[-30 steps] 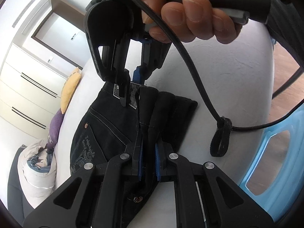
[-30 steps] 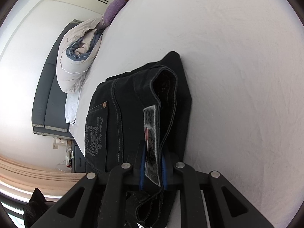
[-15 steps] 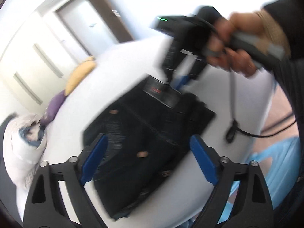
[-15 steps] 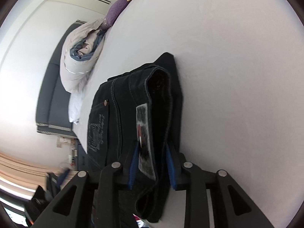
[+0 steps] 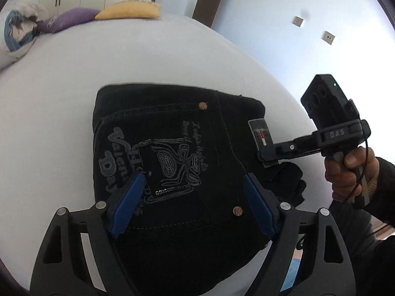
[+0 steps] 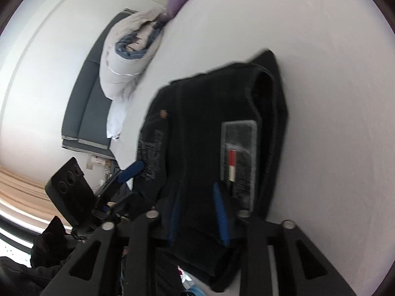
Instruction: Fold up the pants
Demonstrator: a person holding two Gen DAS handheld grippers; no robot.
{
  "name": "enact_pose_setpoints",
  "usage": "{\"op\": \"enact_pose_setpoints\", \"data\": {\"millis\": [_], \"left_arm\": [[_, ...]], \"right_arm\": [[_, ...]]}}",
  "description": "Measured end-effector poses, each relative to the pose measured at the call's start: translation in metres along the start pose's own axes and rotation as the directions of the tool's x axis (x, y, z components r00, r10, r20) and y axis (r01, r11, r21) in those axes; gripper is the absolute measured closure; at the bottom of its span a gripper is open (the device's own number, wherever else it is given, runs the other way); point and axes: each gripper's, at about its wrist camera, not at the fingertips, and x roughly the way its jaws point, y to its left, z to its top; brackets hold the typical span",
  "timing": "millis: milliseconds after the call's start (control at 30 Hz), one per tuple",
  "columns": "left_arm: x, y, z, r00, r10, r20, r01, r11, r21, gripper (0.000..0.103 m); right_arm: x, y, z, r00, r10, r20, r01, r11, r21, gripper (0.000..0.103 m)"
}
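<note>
Black folded jeans (image 5: 172, 148) with grey embroidery on the back pocket lie on the white bed (image 5: 61, 123). My left gripper (image 5: 193, 197) hovers over the pocket. Its blue pads (image 5: 128, 204) stand wide apart and clear of the cloth, and its jaws are closing. My right gripper (image 5: 263, 156) reaches in from the right, held by a hand (image 5: 345, 167). In the right wrist view, my right gripper (image 6: 197, 218) is shut on a thick fold of the jeans (image 6: 197, 123) beside the grey waistband label (image 6: 238, 148).
A yellow pillow (image 5: 130, 9), a purple pillow (image 5: 69, 21) and a rolled duvet (image 6: 128, 64) lie at the head of the bed by the dark headboard (image 6: 84, 113). Wardrobes and a door stand behind. Something blue (image 5: 292, 268) shows off the bed's near right edge.
My left gripper let go of the jeans, opened wide, pulled back and rolled. My right gripper loosened briefly, then closed again on the waistband fold by the label.
</note>
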Motion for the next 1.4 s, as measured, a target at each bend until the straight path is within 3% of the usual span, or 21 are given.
{"op": "enact_pose_setpoints", "data": {"millis": [67, 100, 133, 200, 300, 433, 567, 633, 667, 767, 900, 1067, 1233, 1400], "left_arm": [[0.006, 0.002, -0.004, 1.0, 0.001, -0.005, -0.001, 1.0, 0.007, 0.026], [0.004, 0.0, -0.003, 1.0, 0.009, -0.004, -0.009, 1.0, 0.022, 0.032], [0.001, -0.001, 0.0, 1.0, 0.018, -0.006, -0.018, 0.999, 0.03, 0.038], [-0.005, 0.004, 0.01, 1.0, 0.003, -0.005, -0.003, 1.0, 0.013, 0.073], [-0.017, 0.013, 0.036, 0.999, 0.022, 0.039, -0.022, 1.0, 0.004, 0.081], [-0.004, 0.026, 0.075, 0.999, 0.026, 0.042, -0.026, 1.0, -0.002, 0.083], [0.042, 0.048, 0.078, 0.996, 0.045, -0.071, -0.047, 0.999, -0.015, 0.083], [0.045, 0.048, 0.068, 0.996, 0.051, -0.073, -0.051, 0.999, -0.008, 0.083], [0.04, 0.046, 0.062, 0.997, 0.053, -0.063, -0.054, 0.999, -0.003, 0.083], [0.027, 0.042, 0.037, 0.997, 0.058, -0.056, -0.058, 0.998, 0.005, 0.083], [0.007, 0.029, 0.009, 0.997, 0.065, -0.033, -0.064, 0.998, 0.018, 0.083], [-0.007, 0.015, -0.019, 0.995, 0.095, -0.027, -0.094, 0.995, 0.033, 0.083], [-0.012, 0.0, -0.037, 0.99, 0.137, -0.033, -0.134, 0.986, 0.096, 0.083], [-0.022, 0.0, -0.032, 0.99, 0.135, -0.037, -0.132, 0.988, 0.075, 0.083]], "right_arm": [[-0.003, -0.015, -0.009, 0.998, 0.052, 0.024, -0.053, 0.998, 0.045, 0.103], [-0.009, -0.015, -0.012, 0.998, 0.047, 0.033, -0.048, 0.998, 0.038, 0.103], [-0.013, -0.01, -0.014, 0.999, 0.021, 0.035, -0.022, 1.0, 0.013, 0.103], [-0.024, 0.004, -0.014, 0.999, -0.038, 0.036, 0.039, 0.998, -0.043, 0.103], [-0.042, 0.033, 0.0, 0.994, -0.07, 0.085, 0.08, 0.988, -0.131, 0.099], [-0.035, 0.075, 0.031, 0.992, -0.04, 0.124, 0.068, 0.971, -0.23, 0.098], [0.005, 0.078, 0.052, 0.996, -0.075, 0.051, 0.085, 0.967, -0.241, 0.098], [0.029, 0.06, 0.045, 0.976, -0.216, -0.015, 0.207, 0.949, -0.236, 0.103], [0.037, 0.055, 0.044, 0.968, -0.25, -0.031, 0.235, 0.94, -0.246, 0.103], [0.031, 0.04, 0.028, 0.982, -0.187, 0.008, 0.183, 0.954, -0.236, 0.103], [0.013, 0.055, 0.013, 0.976, -0.212, 0.04, 0.215, 0.944, -0.249, 0.103], [0.003, 0.064, -0.021, 0.953, -0.298, 0.054, 0.298, 0.893, -0.336, 0.103], [-0.015, 0.058, -0.037, 0.943, -0.317, 0.103, 0.333, 0.889, -0.313, 0.103], [-0.02, 0.067, -0.055, 0.902, -0.415, 0.122, 0.427, 0.809, -0.403, 0.1]]}}
